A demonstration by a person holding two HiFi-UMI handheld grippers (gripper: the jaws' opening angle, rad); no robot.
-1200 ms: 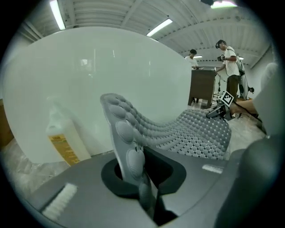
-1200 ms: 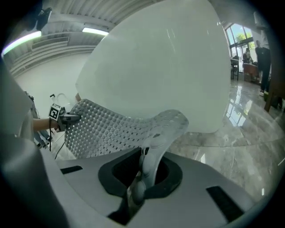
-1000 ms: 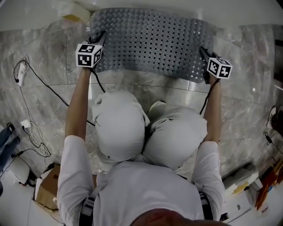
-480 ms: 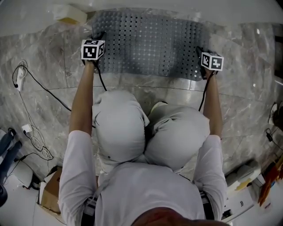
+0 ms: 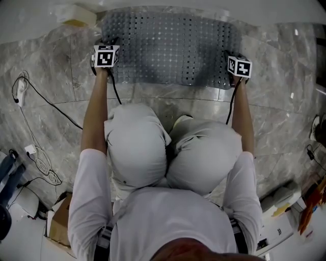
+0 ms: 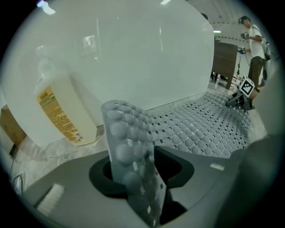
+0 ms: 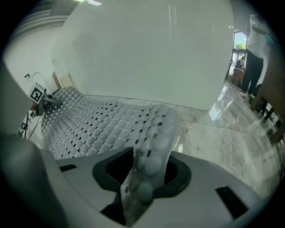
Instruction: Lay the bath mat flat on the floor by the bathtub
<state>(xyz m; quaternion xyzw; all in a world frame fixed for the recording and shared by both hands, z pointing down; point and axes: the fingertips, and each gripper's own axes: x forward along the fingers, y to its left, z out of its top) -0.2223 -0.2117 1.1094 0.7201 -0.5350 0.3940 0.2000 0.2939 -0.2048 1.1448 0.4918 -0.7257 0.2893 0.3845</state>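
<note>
The grey perforated bath mat [image 5: 168, 48] lies spread on the marble floor along the white bathtub [image 5: 168, 4]. My left gripper [image 5: 108, 42] is at its near left corner and my right gripper [image 5: 228, 56] at its near right corner. In the left gripper view the left gripper [image 6: 138, 178] has the upturned mat corner [image 6: 127, 147] standing loose between jaws that have just been opening. The right gripper view shows the same: the right gripper [image 7: 142, 178] has just been opening and the mat corner [image 7: 151, 156] stands slack in the gap.
A yellow soap bottle [image 6: 60, 116] lies beside the tub at the mat's left end. Cables [image 5: 30, 102] trail over the floor on the left, and a cardboard box [image 5: 61, 219] sits behind me. A person [image 6: 254, 40] stands far off.
Both grippers have sunk toward the floor and shifted nearer the tub. The mat has settled flatter. Both corners now sit loose.
</note>
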